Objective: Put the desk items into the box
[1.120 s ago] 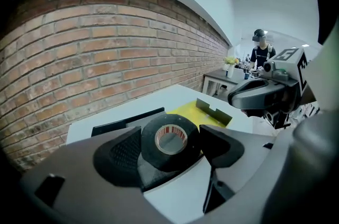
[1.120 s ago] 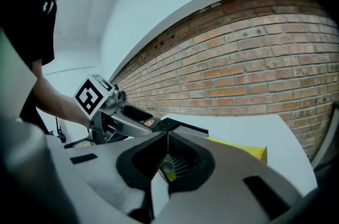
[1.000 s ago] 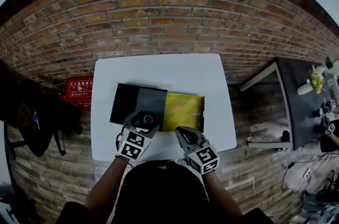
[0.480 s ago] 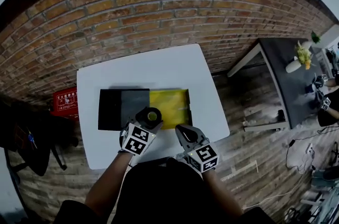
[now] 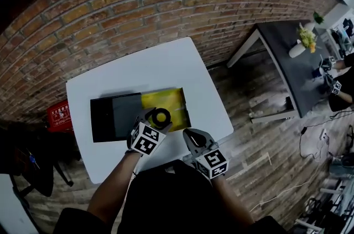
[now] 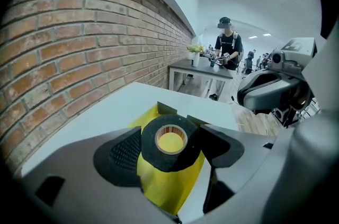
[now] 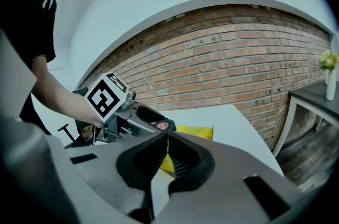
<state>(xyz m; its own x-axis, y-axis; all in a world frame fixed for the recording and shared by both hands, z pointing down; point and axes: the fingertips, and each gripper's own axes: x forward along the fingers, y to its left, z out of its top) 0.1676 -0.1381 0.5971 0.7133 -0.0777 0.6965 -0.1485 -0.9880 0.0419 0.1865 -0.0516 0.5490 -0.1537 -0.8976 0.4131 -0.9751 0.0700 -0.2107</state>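
Observation:
A roll of black tape (image 6: 167,144) with a brown core is held between the jaws of my left gripper (image 5: 158,118), which is shut on it. The roll (image 5: 161,117) hangs over the yellow inside of the open box (image 5: 164,104) on the white table (image 5: 160,64). The box's black lid (image 5: 110,116) lies flat to the left. My right gripper (image 5: 189,136) is shut with nothing in it, at the table's near edge, right of the box. In the right gripper view my left gripper (image 7: 151,126) shows ahead with the yellow box (image 7: 195,132) behind it.
A brick wall (image 5: 110,0) runs behind the table. A red case (image 5: 58,114) lies on the floor at the left. A dark side table (image 5: 293,45) with a vase of flowers stands at the right, with people beyond it. Wooden floor lies all round.
My left gripper has carried the tape roll rightward from the black lid to above the yellow box. The head view has swung, so the table sits further left. The right gripper stays put.

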